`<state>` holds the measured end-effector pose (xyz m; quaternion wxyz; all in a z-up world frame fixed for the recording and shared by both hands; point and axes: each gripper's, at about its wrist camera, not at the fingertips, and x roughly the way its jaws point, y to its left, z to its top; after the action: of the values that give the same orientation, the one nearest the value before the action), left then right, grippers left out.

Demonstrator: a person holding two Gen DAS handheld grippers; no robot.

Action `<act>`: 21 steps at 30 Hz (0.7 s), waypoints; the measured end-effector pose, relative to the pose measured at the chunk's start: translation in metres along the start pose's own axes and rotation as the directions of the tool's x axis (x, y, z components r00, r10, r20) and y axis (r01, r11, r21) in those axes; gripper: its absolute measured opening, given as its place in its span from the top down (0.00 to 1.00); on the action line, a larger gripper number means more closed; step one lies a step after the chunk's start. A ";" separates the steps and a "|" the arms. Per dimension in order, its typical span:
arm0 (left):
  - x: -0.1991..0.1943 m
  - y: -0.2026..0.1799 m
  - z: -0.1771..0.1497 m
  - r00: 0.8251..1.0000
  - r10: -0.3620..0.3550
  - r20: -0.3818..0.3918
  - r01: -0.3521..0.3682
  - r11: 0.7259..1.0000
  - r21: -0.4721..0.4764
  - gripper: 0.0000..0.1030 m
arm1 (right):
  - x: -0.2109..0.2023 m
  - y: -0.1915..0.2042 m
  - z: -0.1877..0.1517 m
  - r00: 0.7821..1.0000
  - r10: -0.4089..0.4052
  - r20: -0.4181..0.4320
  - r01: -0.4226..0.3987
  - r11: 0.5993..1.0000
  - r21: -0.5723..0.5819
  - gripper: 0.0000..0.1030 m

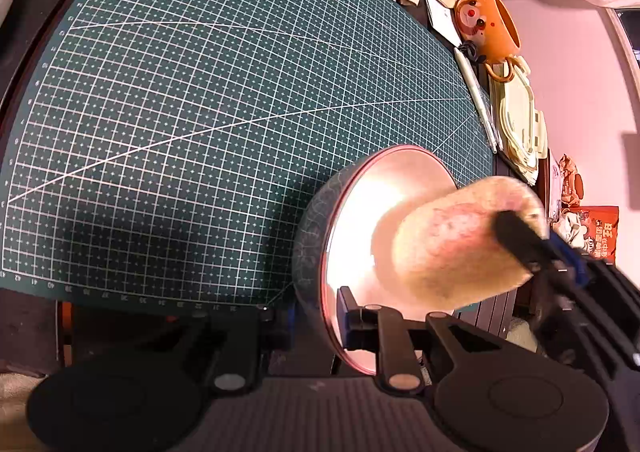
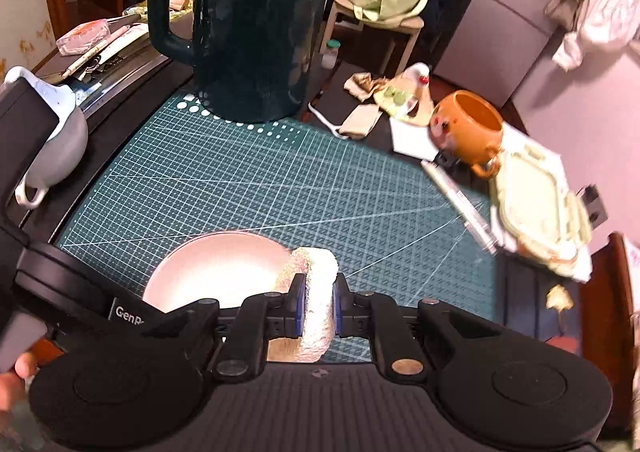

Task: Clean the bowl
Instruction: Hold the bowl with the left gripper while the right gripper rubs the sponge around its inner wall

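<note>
The bowl is tipped up on its side at the near edge of the green mat. It could slip and drop if the sponge pushes too hard, because only its thin rim is pinched. The left gripper is clamped on that rim. The right gripper is squeezed tight on the sponge, which rests inside the bowl.

A right gripper clamps a pale sponge at the rim of a white-lined bowl on a green cutting mat. A dark kettle stands behind, an orange mug to the right.
</note>
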<state>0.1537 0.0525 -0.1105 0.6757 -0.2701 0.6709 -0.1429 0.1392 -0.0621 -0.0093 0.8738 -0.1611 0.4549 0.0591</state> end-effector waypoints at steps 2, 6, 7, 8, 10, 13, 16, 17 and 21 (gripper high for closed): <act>0.001 0.002 -0.001 1.000 -0.001 0.001 0.001 1.000 -0.003 0.82 | -0.007 -0.002 0.003 1.000 -0.014 0.019 0.014 1.000 -0.010 0.88; 0.005 0.006 -0.001 1.000 0.000 0.001 0.000 1.000 -0.007 0.82 | -0.024 -0.010 0.011 0.999 0.013 0.052 -0.014 1.000 0.018 0.88; 0.005 0.006 0.000 1.000 0.001 0.001 -0.001 1.000 -0.007 0.82 | -0.029 -0.014 0.013 0.998 0.038 0.058 -0.040 0.998 0.042 0.88; 0.005 0.007 0.000 1.000 0.002 0.000 -0.002 1.000 -0.007 0.82 | -0.032 -0.016 0.015 0.996 0.066 0.060 -0.070 0.995 0.069 0.88; 0.008 0.008 0.001 1.000 0.002 -0.002 -0.002 1.000 -0.008 0.82 | -0.029 -0.016 0.015 0.993 0.111 0.044 -0.115 0.988 0.102 0.88; 0.011 0.008 0.002 1.000 0.000 -0.002 0.000 1.000 -0.009 0.82 | -0.018 -0.010 0.012 0.991 0.136 0.016 -0.137 0.983 0.120 0.88; 0.015 0.008 0.002 1.000 -0.001 -0.004 0.001 1.000 -0.009 0.82 | 0.005 0.000 0.003 0.989 0.140 -0.040 -0.134 0.983 0.128 0.89; 0.017 0.009 0.003 1.000 -0.001 -0.004 0.001 1.000 -0.008 0.82 | 0.012 0.002 0.001 0.989 0.141 -0.055 -0.133 0.982 0.133 0.89; 0.024 0.011 0.004 1.000 -0.001 -0.006 0.001 1.000 -0.009 0.82 | 0.021 0.003 -0.004 0.992 0.104 -0.067 -0.096 0.988 0.118 0.88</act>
<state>0.1572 0.0485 -0.1363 0.6724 -0.2731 0.6733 -0.1412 0.1473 -0.0617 -0.0293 0.8604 -0.0896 0.4967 0.0708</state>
